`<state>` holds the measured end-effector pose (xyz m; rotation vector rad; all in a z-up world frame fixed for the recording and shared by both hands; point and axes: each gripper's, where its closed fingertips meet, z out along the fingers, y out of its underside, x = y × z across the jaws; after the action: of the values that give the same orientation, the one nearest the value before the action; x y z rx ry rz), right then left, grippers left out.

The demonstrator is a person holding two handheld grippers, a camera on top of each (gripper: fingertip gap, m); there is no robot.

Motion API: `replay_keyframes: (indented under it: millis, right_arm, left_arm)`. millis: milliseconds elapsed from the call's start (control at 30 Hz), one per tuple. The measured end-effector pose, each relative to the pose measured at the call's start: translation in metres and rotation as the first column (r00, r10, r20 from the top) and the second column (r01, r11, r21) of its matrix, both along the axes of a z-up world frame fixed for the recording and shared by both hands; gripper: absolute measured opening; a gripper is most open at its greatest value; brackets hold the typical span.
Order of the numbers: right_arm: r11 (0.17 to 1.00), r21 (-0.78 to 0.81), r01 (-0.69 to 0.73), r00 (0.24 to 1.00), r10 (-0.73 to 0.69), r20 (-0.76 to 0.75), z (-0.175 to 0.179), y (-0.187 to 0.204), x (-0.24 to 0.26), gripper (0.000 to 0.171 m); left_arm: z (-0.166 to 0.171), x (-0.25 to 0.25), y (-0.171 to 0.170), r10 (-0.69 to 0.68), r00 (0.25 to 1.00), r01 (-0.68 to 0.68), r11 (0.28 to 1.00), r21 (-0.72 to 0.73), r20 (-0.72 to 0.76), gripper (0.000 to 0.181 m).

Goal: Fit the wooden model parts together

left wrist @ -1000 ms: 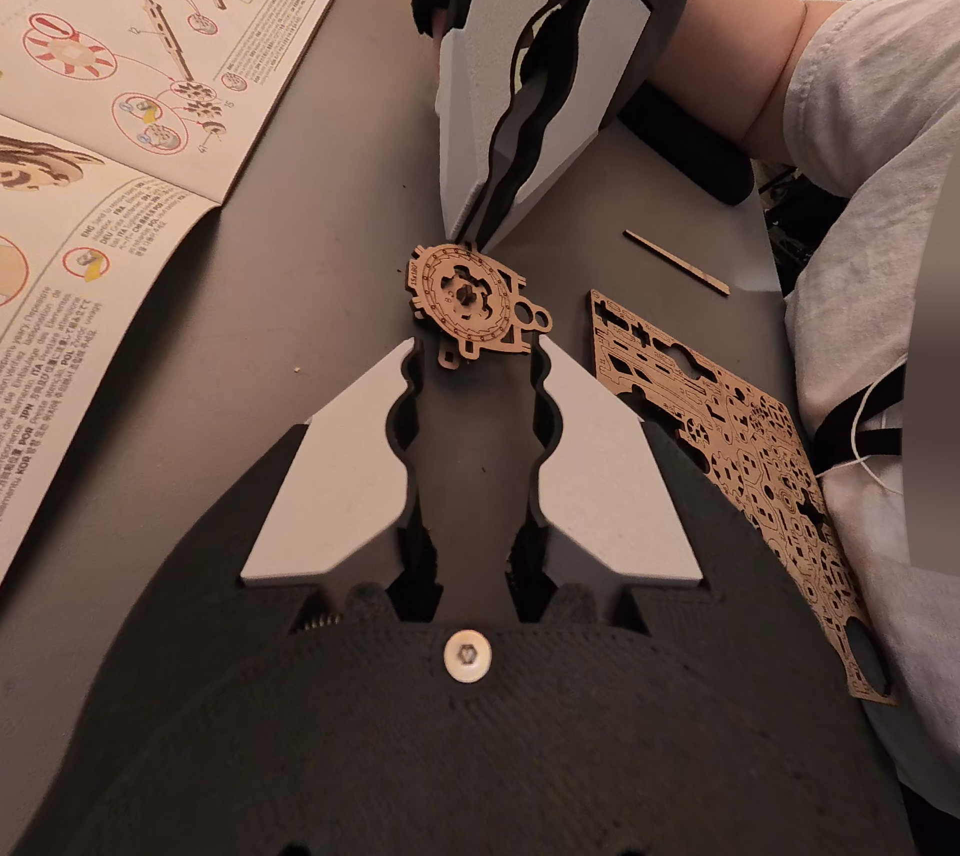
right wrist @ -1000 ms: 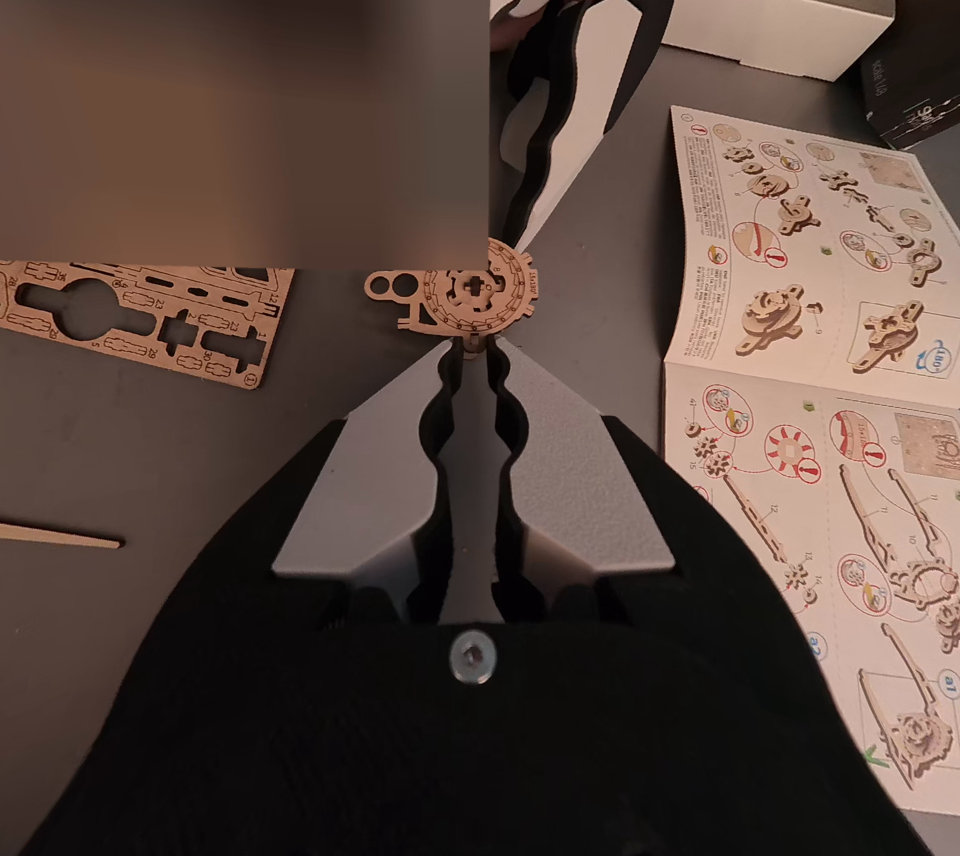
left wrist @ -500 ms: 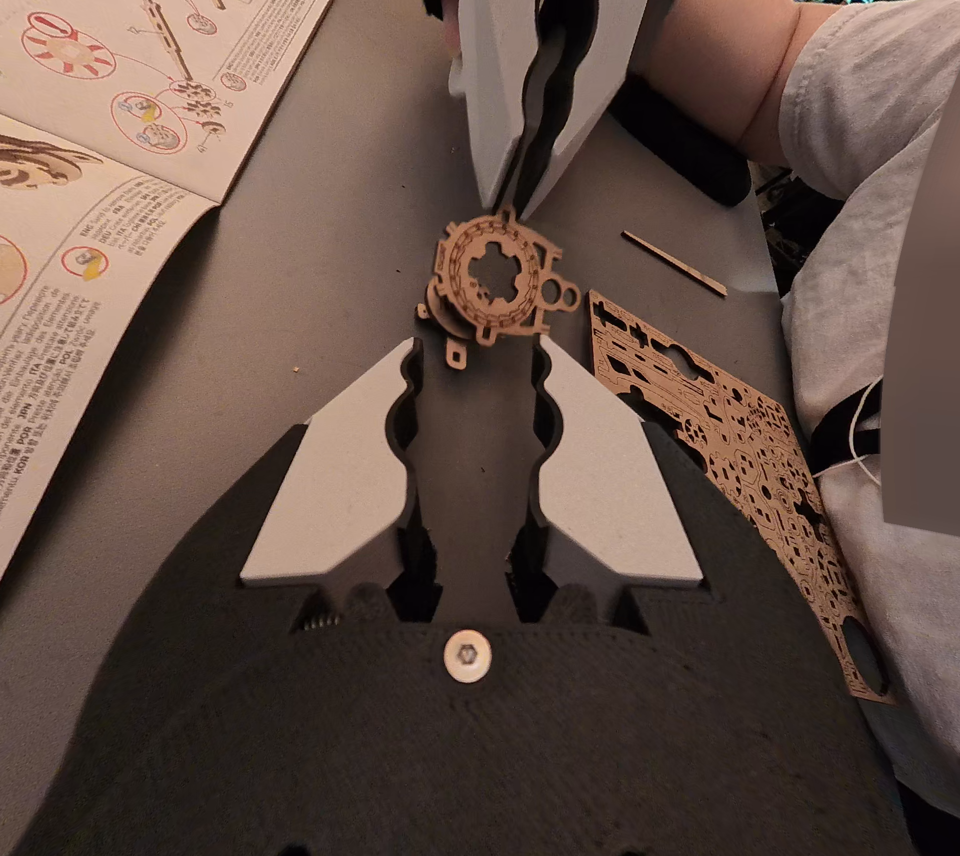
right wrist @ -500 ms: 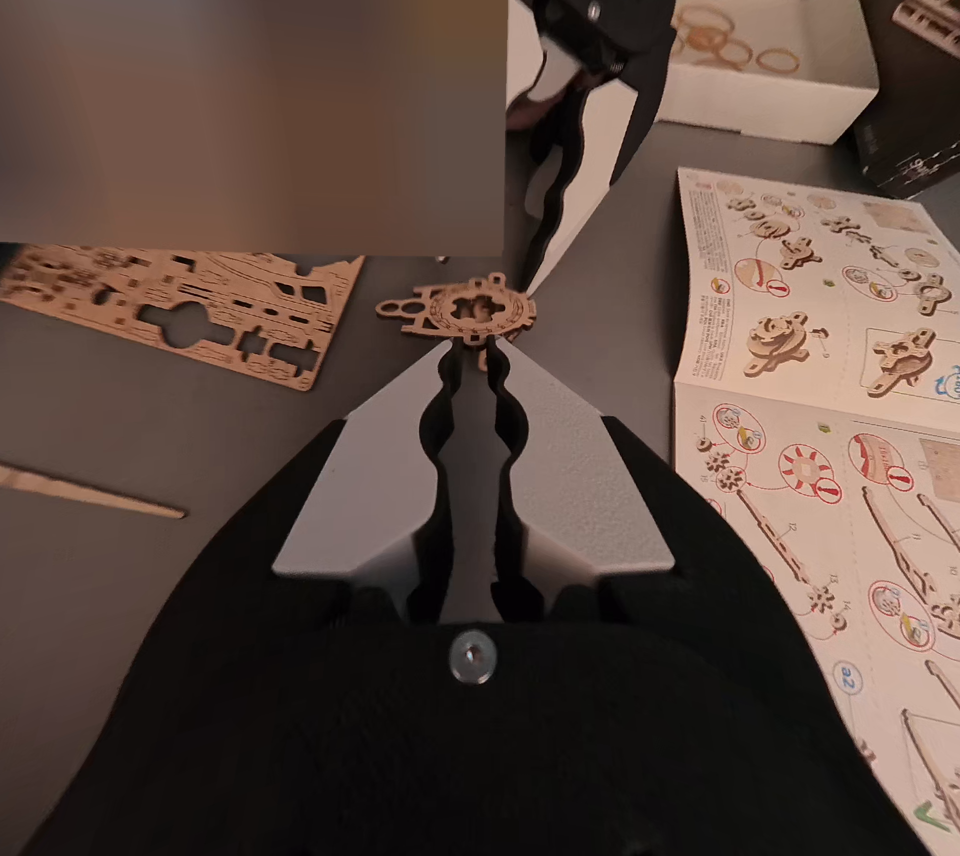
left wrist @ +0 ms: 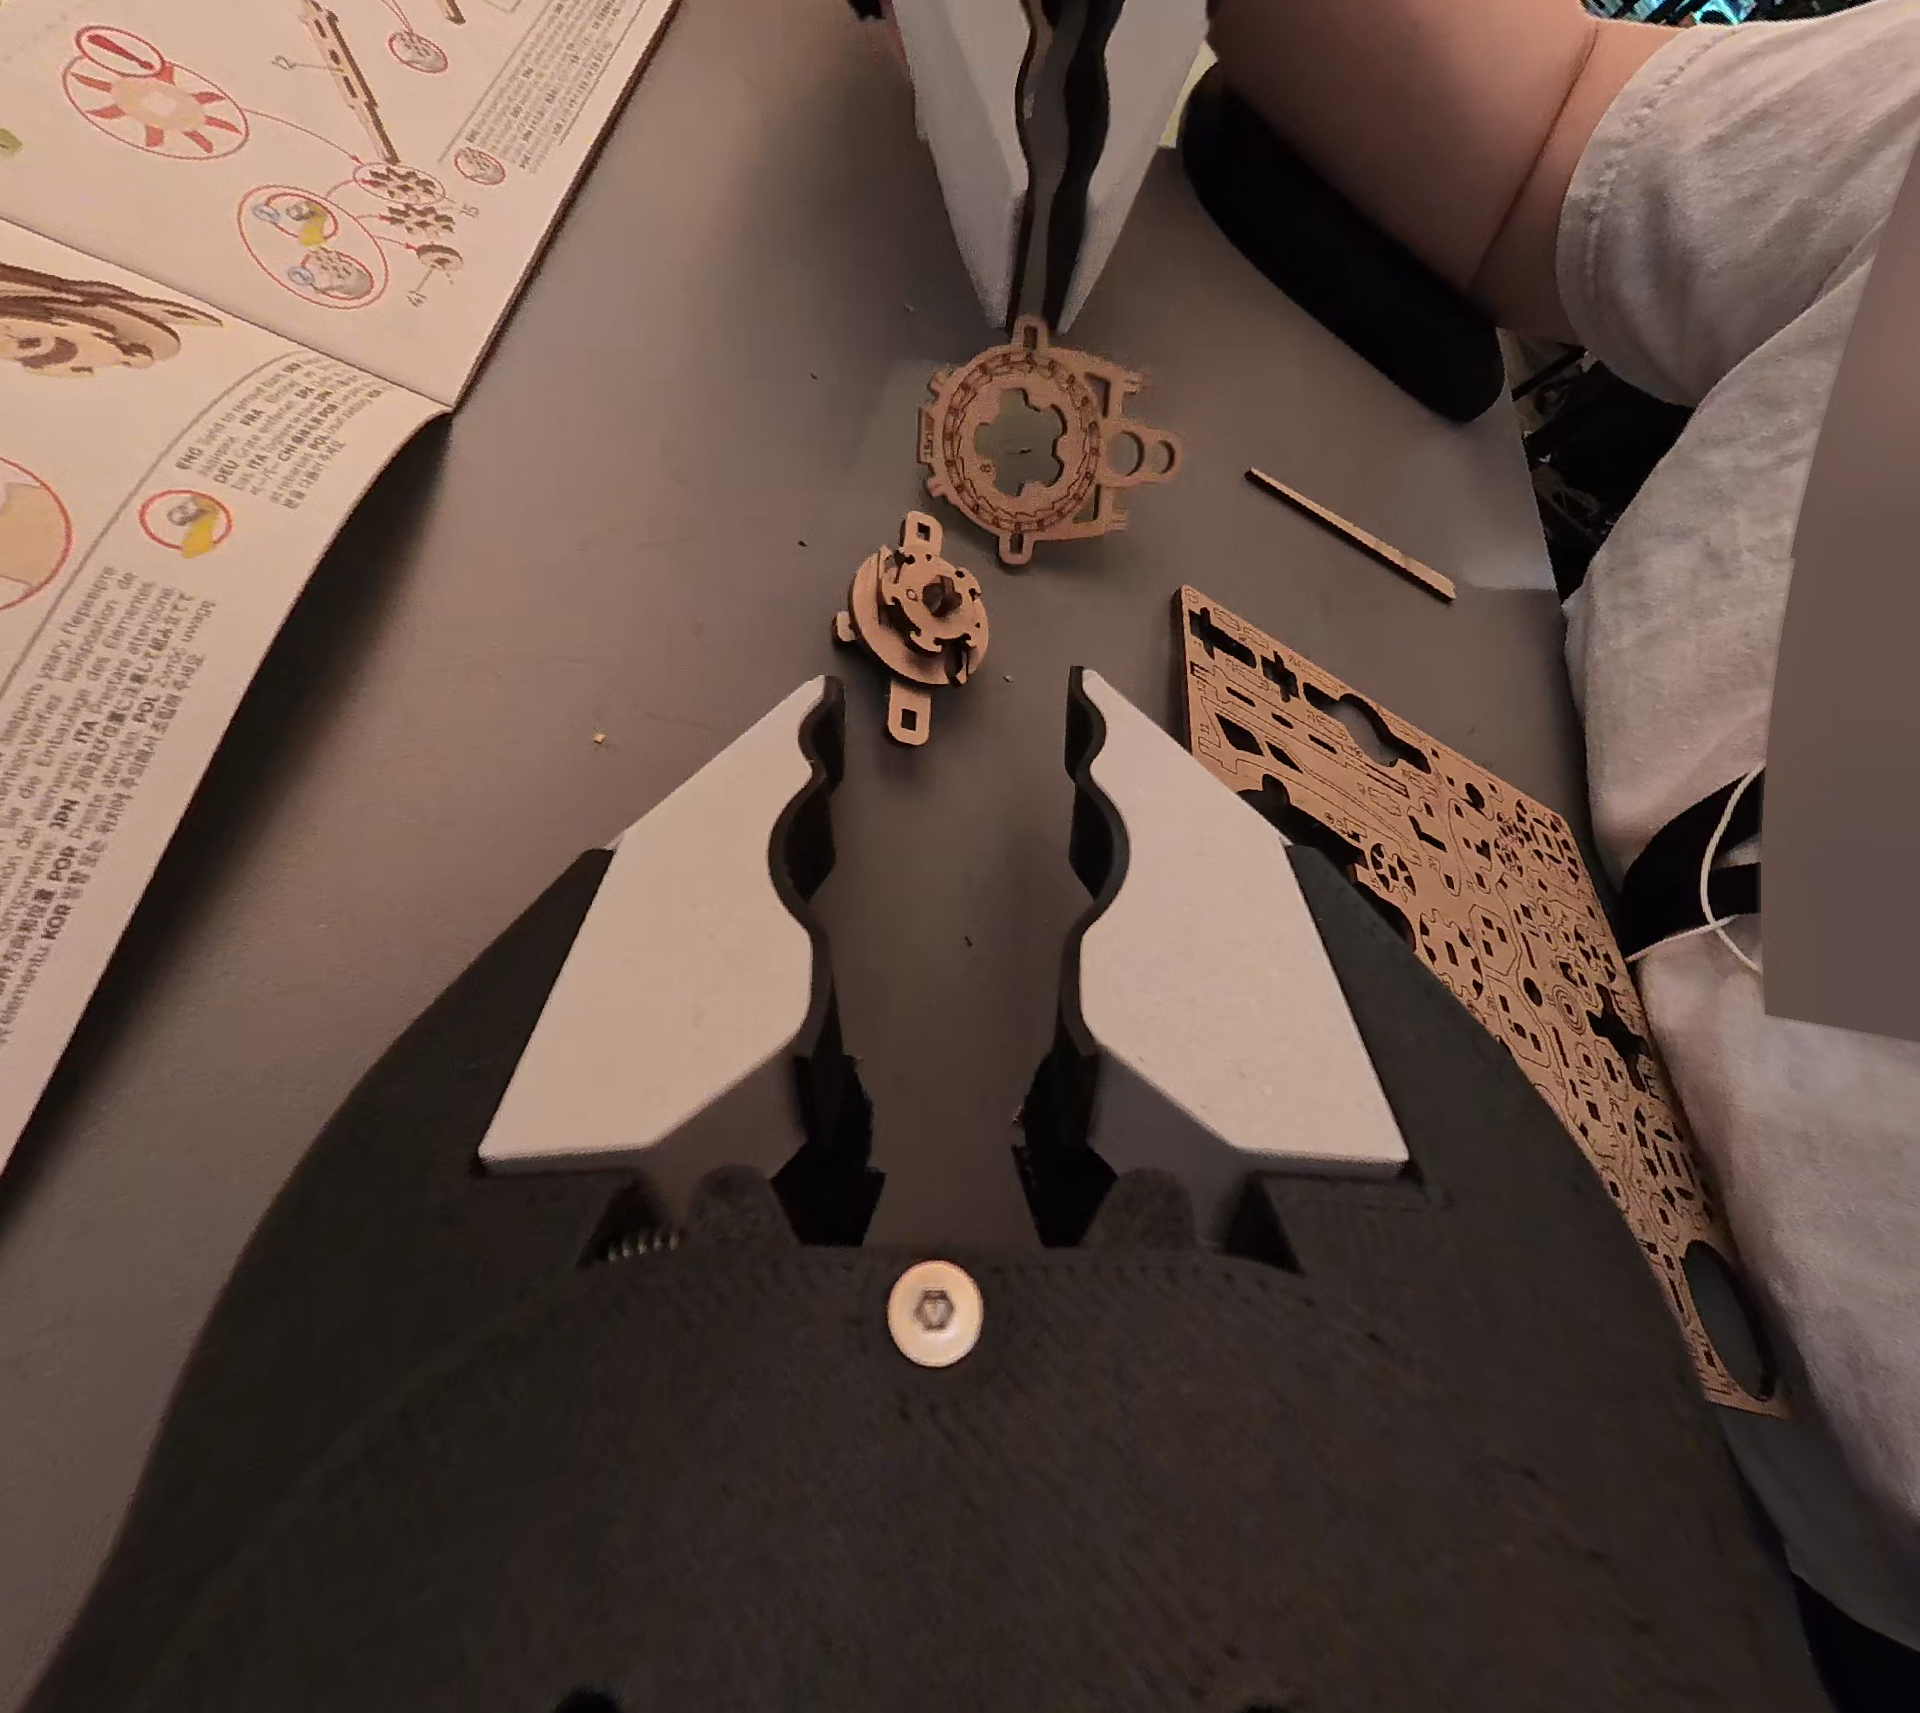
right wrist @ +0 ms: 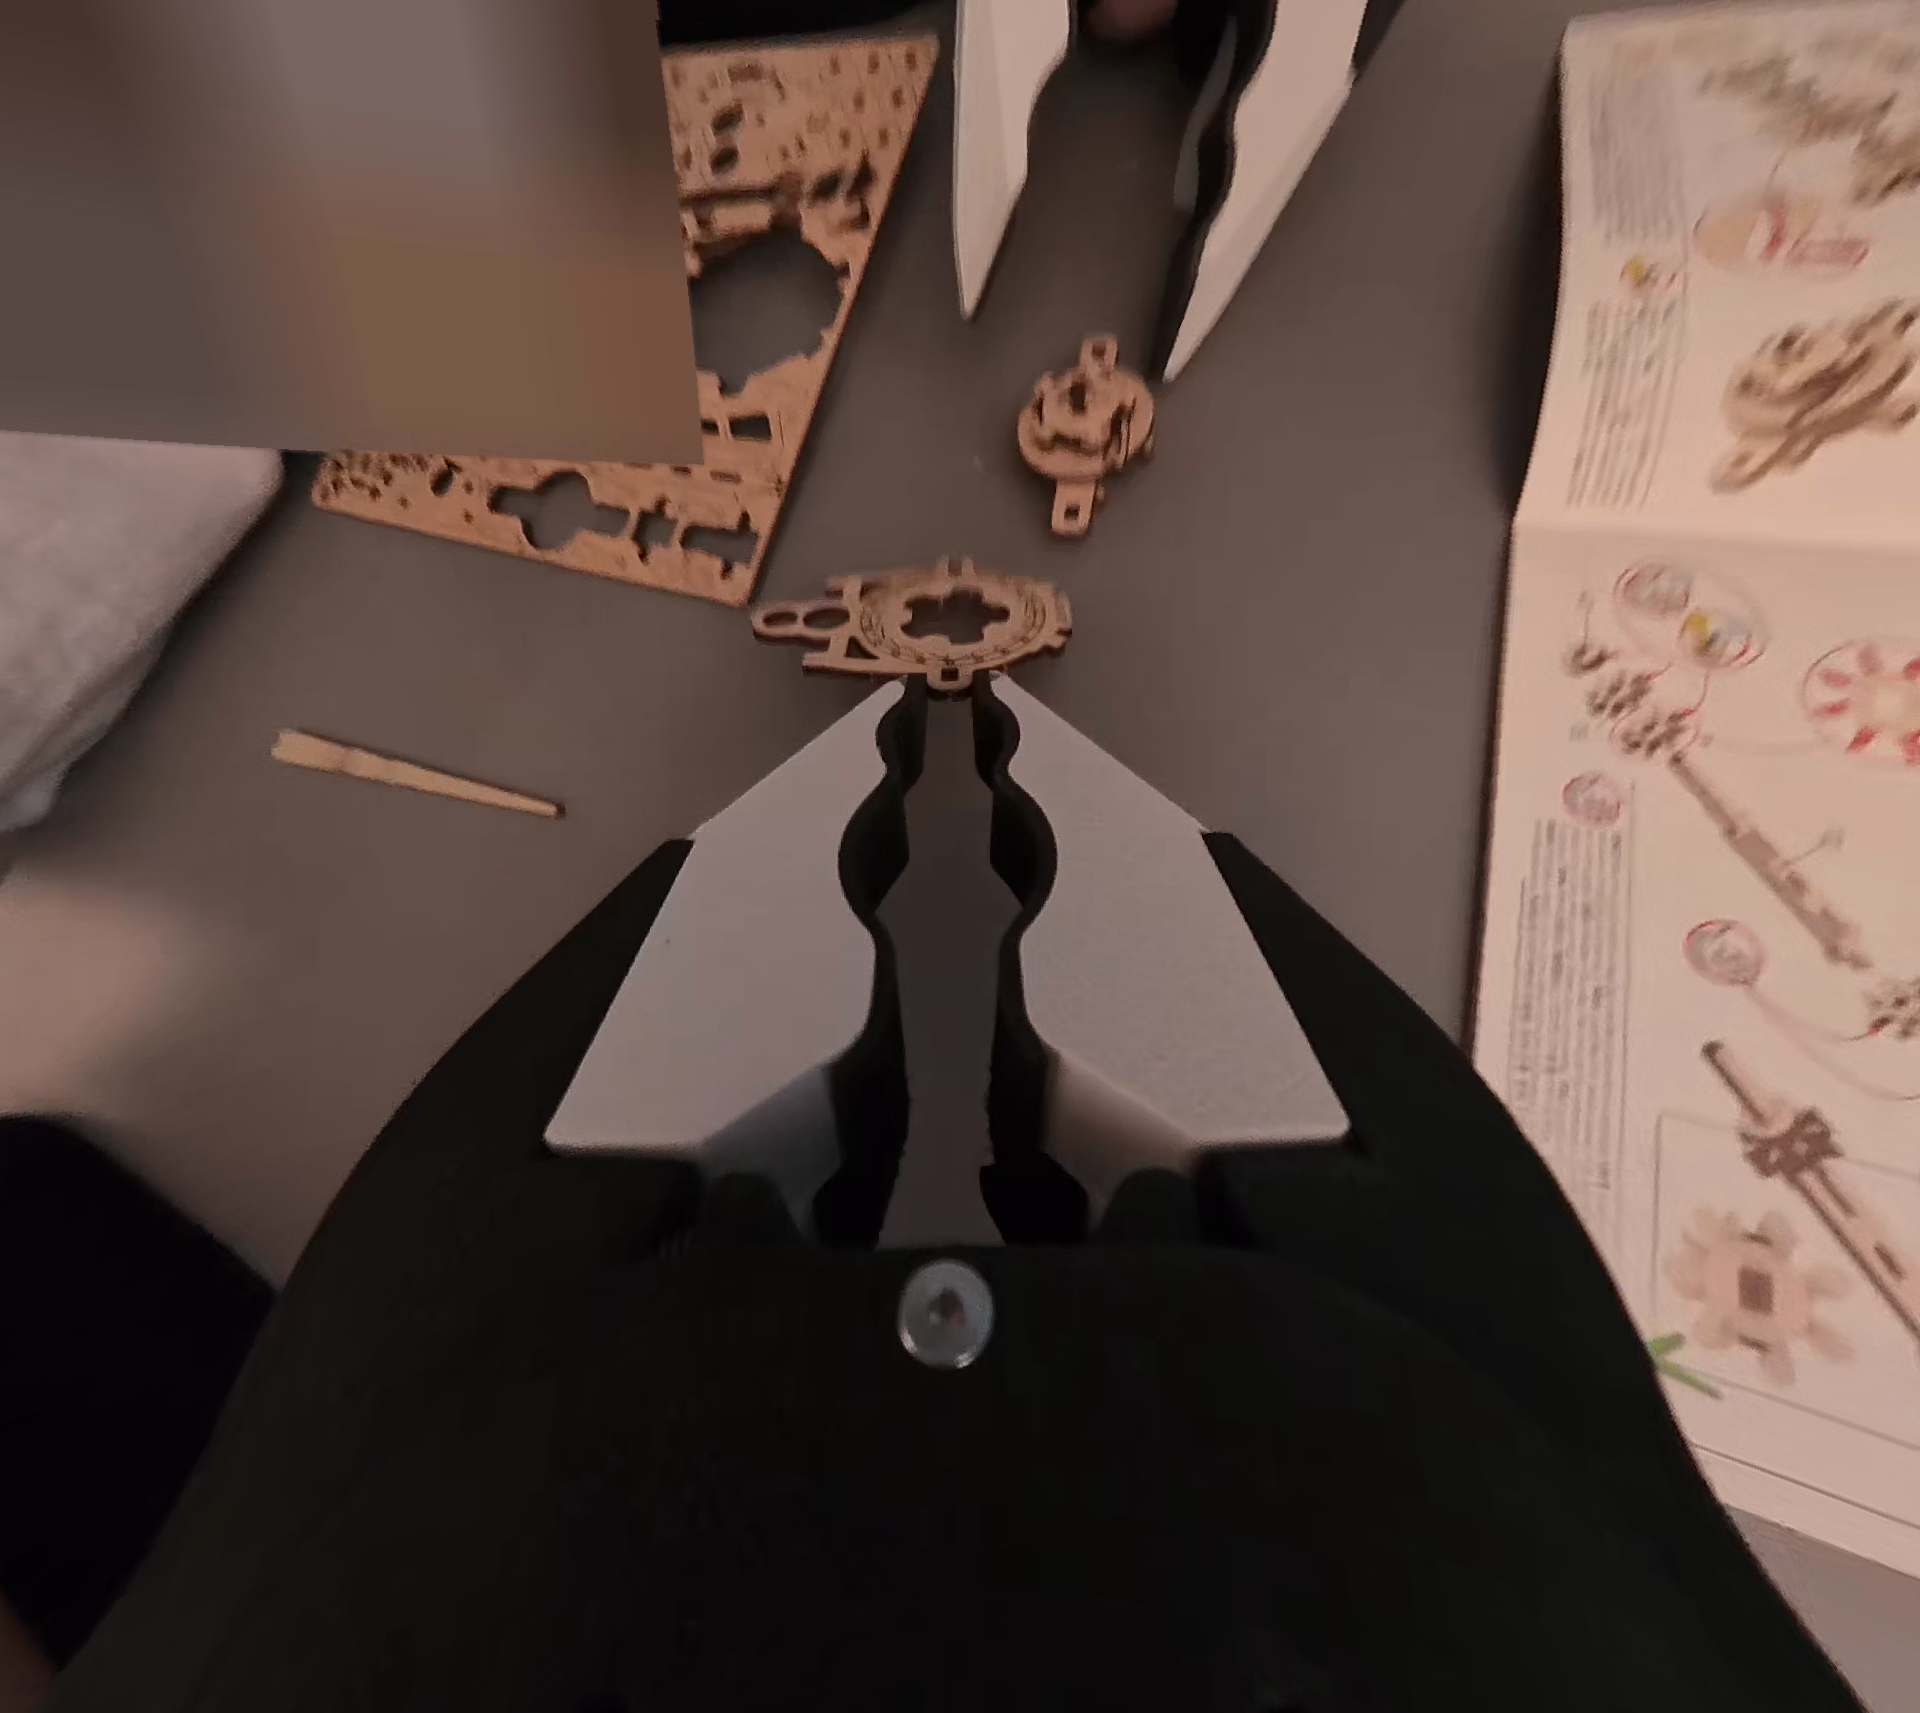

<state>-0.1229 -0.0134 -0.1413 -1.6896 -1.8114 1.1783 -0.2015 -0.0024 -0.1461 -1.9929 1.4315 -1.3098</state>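
Dark grey matte surface (left wrist: 644, 458), with a few pale crumbs of wood dust on it.

Landmark: small wooden hub assembly (left wrist: 914, 614), lying flat on the surface near mid-frame in the left wrist view. It appears again in the right wrist view (right wrist: 1086, 427).

- Open instruction booklet (left wrist: 260, 136): well apart from the hub, on the side away from the person, pages flat.
- Laser-cut plywood parts sheet (left wrist: 1475, 915): near the hub on the person's side, running to the surface edge, many cut-outs already empty.
- Thin wooden stick (left wrist: 1349, 533): beyond the sheet from the hub, lying alone and flat.
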Motion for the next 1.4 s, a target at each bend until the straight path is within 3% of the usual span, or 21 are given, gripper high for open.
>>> replay_keyframes:
  millis: [133,267,333,400,500,633,733,833,867,1033,1133,1167,1300,1400]
  right_arm:
    - [1.000,-0.016,-0.018,0.997,0.019,0.070,-0.013,-0.005,0.001,0.016]
    - [1.000,-0.011,0.026,1.000,-0.026,0.003,-0.002,0.006,0.000,0.023]
    - [0.982,0.072,0.172,0.982,-0.166,-0.087,0.006,0.038,-0.004,0.022]
    - [0.907,0.212,0.365,0.929,-0.340,-0.143,0.004,0.082,0.001,0.027]
    - [0.812,0.380,0.442,0.896,-0.416,-0.153,-0.001,0.109,0.008,0.028]
    - [0.785,0.374,0.495,0.868,-0.468,-0.166,0.000,0.116,-0.005,0.029]
    - [0.776,0.410,0.479,0.864,-0.500,-0.062,-0.017,0.120,-0.004,0.029]
    - [0.807,0.361,0.467,0.871,-0.491,-0.029,-0.020,0.112,-0.005,0.016]
    - [0.824,0.332,0.460,0.876,-0.483,-0.016,-0.022,0.108,-0.004,0.008]
    - [0.849,0.292,0.440,0.884,-0.467,0.028,-0.022,0.100,0.009,0.007]
    - [0.875,0.249,0.415,0.895,-0.442,0.060,-0.023,0.092,0.015,0.008]
    - [0.878,0.245,0.410,0.897,-0.437,0.065,-0.023,0.090,0.016,0.008]
    - [0.885,0.258,0.388,0.905,-0.418,0.075,-0.023,0.087,0.015,0.004]
    - [0.885,0.263,0.383,0.908,-0.413,0.068,-0.023,0.087,0.015,0.004]
  left_arm:
    - [0.001,0.000,0.002,0.011,1.000,-0.011,1.000,0.008,0.007,0.042]
    - [0.008,-0.001,0.008,0.040,0.998,-0.041,0.999,0.031,0.041,0.042]
    - [0.014,-0.002,0.014,0.068,0.996,-0.072,0.996,0.057,0.063,0.042]
    - [0.021,-0.004,0.023,0.103,0.991,-0.111,0.990,0.091,0.087,0.043]
    - [0.034,-0.007,0.037,0.162,0.980,-0.177,0.975,0.135,0.117,0.050]
    - [0.062,-0.010,0.058,0.231,0.963,-0.258,0.934,0.245,0.137,0.052]
    - [0.065,-0.007,0.083,0.297,0.954,-0.295,0.890,0.348,0.049,0.066]
    - [0.058,0.005,0.115,0.308,0.946,-0.254,0.896,0.364,-0.099,0.076]
    - [0.059,0.012,0.126,0.300,0.945,-0.242,0.908,0.341,-0.127,0.075]
    - [0.051,0.045,0.167,0.216,0.935,-0.159,0.964,0.213,-0.282,0.068]
    - [0.032,0.046,0.192,0.249,0.891,-0.158,0.954,0.255,-0.380,0.056]
    - [0.026,0.045,0.197,0.258,0.881,-0.163,0.952,0.258,-0.397,0.051]
    - [0.002,0.031,0.195,0.235,0.831,-0.181,0.971,0.156,-0.504,0.059]
    - [-0.006,0.020,0.199,0.237,0.811,-0.168,0.970,0.176,-0.535,0.064]
